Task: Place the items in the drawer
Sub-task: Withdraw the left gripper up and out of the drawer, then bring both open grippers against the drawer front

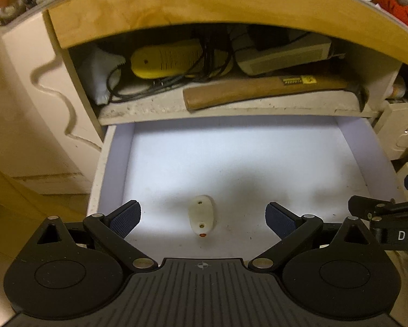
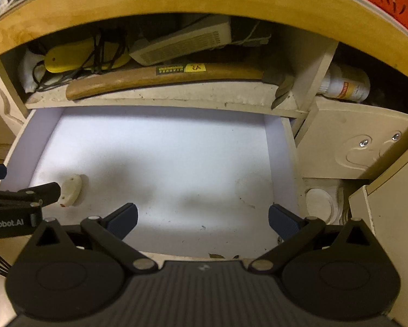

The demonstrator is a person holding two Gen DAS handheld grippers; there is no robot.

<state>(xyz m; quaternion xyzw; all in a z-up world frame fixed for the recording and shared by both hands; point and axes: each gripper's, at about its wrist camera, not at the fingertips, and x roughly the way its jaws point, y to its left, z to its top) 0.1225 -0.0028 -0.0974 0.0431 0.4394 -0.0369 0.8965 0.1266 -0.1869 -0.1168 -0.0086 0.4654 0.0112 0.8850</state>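
Observation:
A white drawer (image 1: pixel 114 163) stands pulled open below a shelf; it also shows in the right wrist view (image 2: pixel 40 136). A small white oval piece with two screws and a red dot (image 1: pixel 201 216) lies on the drawer floor; it also shows in the right wrist view (image 2: pixel 71 189). My left gripper (image 1: pixel 203 219) is open and empty, its fingers on either side of that piece and above it. My right gripper (image 2: pixel 202 218) is open and empty over the drawer's front right part. Its side shows at the right edge of the left wrist view (image 1: pixel 389 218).
The shelf above the drawer holds a wooden-handled hammer (image 1: pixel 258 90), a yellow device with black cord (image 1: pixel 165 58), a white bag (image 1: pixel 100 76) and a beige box (image 1: pixel 282 54). A white bottle (image 2: pixel 345 84) lies in the compartment to the right. A wooden top (image 1: pixel 204 2) overhangs.

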